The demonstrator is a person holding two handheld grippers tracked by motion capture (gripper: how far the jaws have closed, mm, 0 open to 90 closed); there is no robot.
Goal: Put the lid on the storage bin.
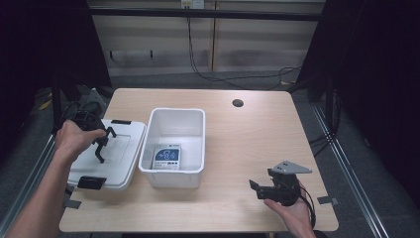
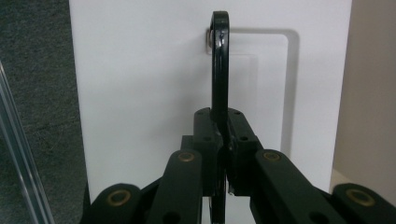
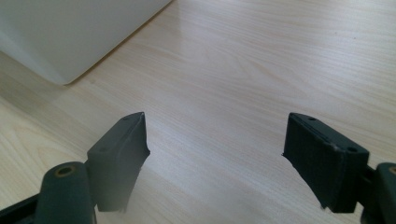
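wooden desk (image 1: 247,148) carries a white bin (image 1: 174,145) with a blue-labelled packet (image 1: 167,157) inside, print unreadable. beside it, left gripper (image 1: 100,144) jaws pinch the lid (image 1: 119,148) handle (image 2: 219,65). right gripper (image 1: 257,188) jaws gape, empty.

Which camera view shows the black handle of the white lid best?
The left gripper view: the handle stands upright, clamped by the left gripper. The high view shows the handle small, near the left hand. The right gripper view looks at the table.
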